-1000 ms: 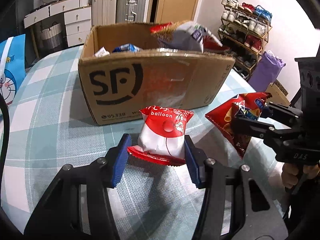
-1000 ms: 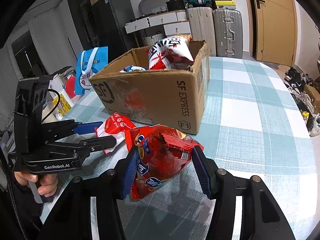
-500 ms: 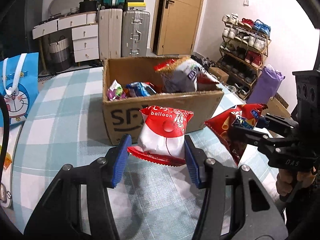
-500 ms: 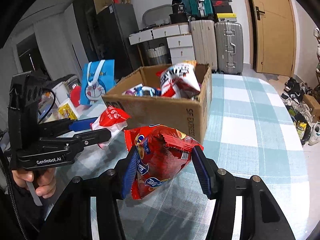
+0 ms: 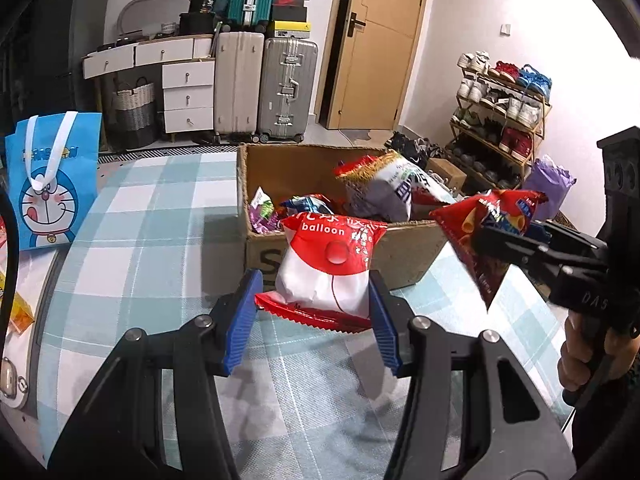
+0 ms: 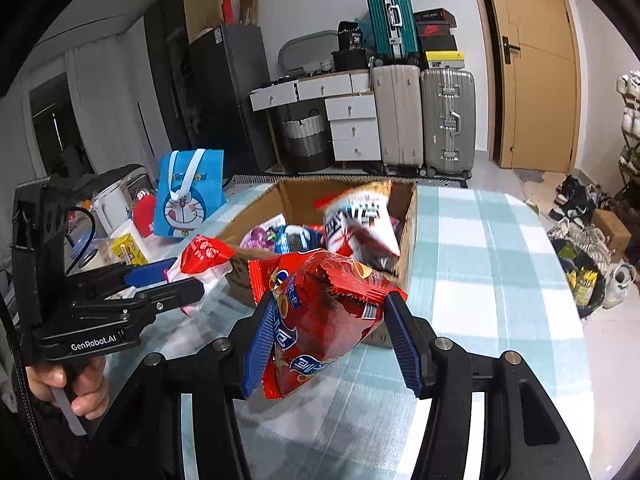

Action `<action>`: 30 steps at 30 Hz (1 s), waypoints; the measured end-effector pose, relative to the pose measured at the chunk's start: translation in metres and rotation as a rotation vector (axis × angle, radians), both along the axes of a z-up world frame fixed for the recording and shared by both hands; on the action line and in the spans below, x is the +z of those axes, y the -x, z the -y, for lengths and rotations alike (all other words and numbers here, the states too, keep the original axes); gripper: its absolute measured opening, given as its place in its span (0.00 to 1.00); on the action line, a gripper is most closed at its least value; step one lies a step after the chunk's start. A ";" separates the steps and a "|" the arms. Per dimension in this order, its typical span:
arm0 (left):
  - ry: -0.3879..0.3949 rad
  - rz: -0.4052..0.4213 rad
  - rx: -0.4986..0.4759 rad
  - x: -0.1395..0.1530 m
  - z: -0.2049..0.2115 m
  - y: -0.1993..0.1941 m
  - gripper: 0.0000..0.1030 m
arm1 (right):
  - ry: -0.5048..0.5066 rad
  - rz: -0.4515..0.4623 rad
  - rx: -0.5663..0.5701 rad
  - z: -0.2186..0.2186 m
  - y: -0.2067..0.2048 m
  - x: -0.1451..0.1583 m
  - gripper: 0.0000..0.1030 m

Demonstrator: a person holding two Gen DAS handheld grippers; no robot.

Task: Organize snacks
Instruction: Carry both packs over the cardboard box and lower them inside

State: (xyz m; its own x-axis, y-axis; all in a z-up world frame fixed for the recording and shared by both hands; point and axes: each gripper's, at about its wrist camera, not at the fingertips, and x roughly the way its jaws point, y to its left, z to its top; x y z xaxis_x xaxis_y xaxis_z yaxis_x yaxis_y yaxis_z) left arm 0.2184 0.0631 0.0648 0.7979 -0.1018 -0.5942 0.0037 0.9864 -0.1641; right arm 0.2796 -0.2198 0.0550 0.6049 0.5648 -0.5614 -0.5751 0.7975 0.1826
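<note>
My left gripper point(image 5: 316, 312) is shut on a red-and-white "balloon" snack bag point(image 5: 328, 272), held in the air in front of the open cardboard box point(image 5: 404, 252). To its right, my right gripper point(image 6: 332, 340) is shut on a crinkled red chip bag point(image 6: 324, 320), also lifted off the table. That chip bag point(image 5: 480, 236) and the right gripper point(image 5: 516, 240) show at the right of the left wrist view. The left gripper point(image 6: 172, 280) with the balloon bag point(image 6: 200, 256) shows at the left of the right wrist view. The box point(image 6: 408, 224) holds several snack packs, among them a tall white-and-red bag point(image 6: 360, 216).
A teal checked cloth point(image 5: 152, 240) covers the table. A blue cartoon gift bag point(image 5: 50, 176) stands at the left edge, with a yellow carton point(image 6: 128, 248) and a white kettle point(image 6: 110, 208) near it. Suitcases, drawers and a shoe rack point(image 5: 500, 120) stand beyond the table.
Both grippers have risen with their bags still gripped. The box now sits lower in both views and its inside shows.
</note>
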 end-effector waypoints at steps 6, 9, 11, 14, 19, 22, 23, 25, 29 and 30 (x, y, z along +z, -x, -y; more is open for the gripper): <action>0.016 0.014 0.023 0.006 -0.005 -0.001 0.48 | -0.007 0.016 -0.030 0.000 -0.005 0.015 0.53; 0.012 0.021 0.031 0.011 -0.008 -0.003 0.48 | 0.010 0.029 -0.056 -0.001 -0.009 0.020 0.53; 0.012 0.024 0.037 0.015 -0.010 -0.004 0.48 | 0.011 0.034 -0.066 -0.001 -0.012 0.024 0.53; 0.013 0.028 0.048 0.021 -0.014 -0.009 0.48 | 0.004 0.034 -0.078 -0.001 -0.018 0.028 0.53; 0.010 0.024 0.070 0.029 -0.021 -0.018 0.48 | -0.023 0.029 -0.091 -0.009 -0.029 0.036 0.53; 0.010 0.019 0.083 0.031 -0.024 -0.024 0.48 | -0.039 0.024 -0.093 -0.015 -0.034 0.039 0.53; 0.006 0.019 0.087 0.032 -0.025 -0.027 0.48 | -0.042 0.023 -0.093 -0.018 -0.036 0.041 0.53; 0.006 0.016 0.091 0.034 -0.026 -0.033 0.48 | -0.047 0.021 -0.094 -0.022 -0.040 0.042 0.53; 0.009 0.012 0.101 0.035 -0.029 -0.043 0.48 | -0.060 0.011 -0.090 -0.030 -0.050 0.040 0.53; 0.008 0.009 0.103 0.036 -0.030 -0.045 0.48 | -0.062 0.012 -0.091 -0.031 -0.052 0.040 0.53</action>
